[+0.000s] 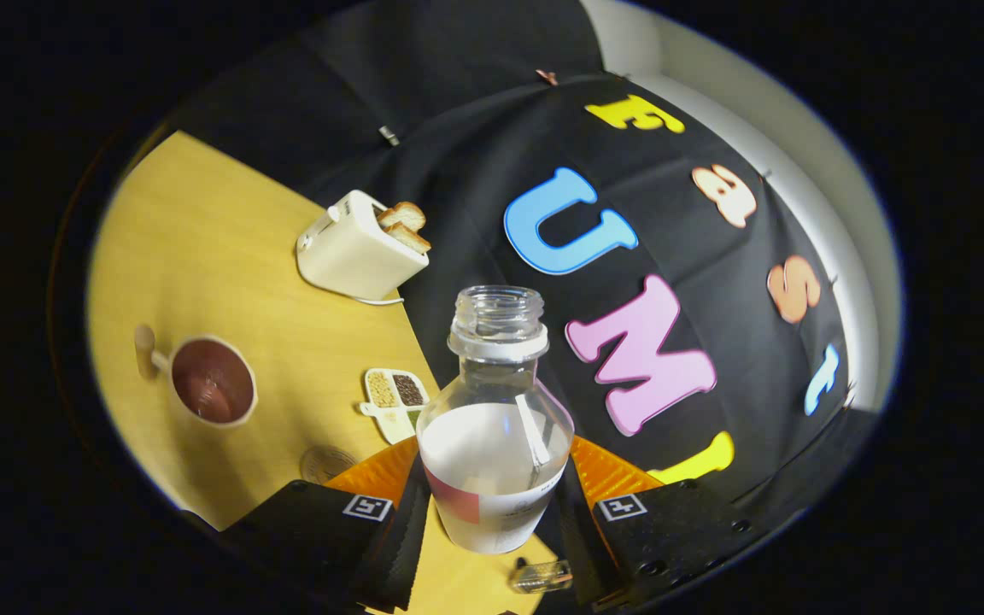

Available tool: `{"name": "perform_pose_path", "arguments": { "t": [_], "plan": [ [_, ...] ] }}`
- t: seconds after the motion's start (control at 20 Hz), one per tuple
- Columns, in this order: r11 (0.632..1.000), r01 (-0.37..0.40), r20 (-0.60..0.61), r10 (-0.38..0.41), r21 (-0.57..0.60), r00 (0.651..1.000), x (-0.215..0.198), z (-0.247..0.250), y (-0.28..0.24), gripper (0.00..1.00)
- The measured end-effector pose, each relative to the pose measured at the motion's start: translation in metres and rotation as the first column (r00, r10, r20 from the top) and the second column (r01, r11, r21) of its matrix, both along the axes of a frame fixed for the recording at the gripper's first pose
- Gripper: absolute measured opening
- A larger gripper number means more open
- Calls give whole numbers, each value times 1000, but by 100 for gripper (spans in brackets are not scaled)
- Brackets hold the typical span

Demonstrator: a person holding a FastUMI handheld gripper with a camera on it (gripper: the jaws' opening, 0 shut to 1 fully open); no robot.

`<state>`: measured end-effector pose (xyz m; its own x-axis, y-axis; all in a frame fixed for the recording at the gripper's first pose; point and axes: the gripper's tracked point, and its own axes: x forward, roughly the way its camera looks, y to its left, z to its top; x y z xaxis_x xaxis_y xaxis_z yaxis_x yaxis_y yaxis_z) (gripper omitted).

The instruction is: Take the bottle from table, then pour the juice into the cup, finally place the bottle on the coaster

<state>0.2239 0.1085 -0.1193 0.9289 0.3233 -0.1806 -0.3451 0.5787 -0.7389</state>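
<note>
- The hand-held gripper grips the bottle, both fingers pressed on its lower body, at lower centre of the frame.
- The bottle is uncapped, part full of pale liquid, and seems lifted off the surface; the view is tilted.
- The cup stands at left, well apart, apparently empty.
- The coaster lies lower left, near the left finger.
- Likely step: carrying toward the cup; next, bring the mouth over it and tip.
</note>
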Motion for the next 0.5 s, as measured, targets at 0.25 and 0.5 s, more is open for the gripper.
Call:
{"name": "perform_pose_path", "arguments": {
  "t": [0.25,0.5],
  "plan": [
    [935,72,-233,12,348,972,22,-24,-1,72],
    [832,152,-333,41,533,942,39,-58,-4,72]
  ]
}}
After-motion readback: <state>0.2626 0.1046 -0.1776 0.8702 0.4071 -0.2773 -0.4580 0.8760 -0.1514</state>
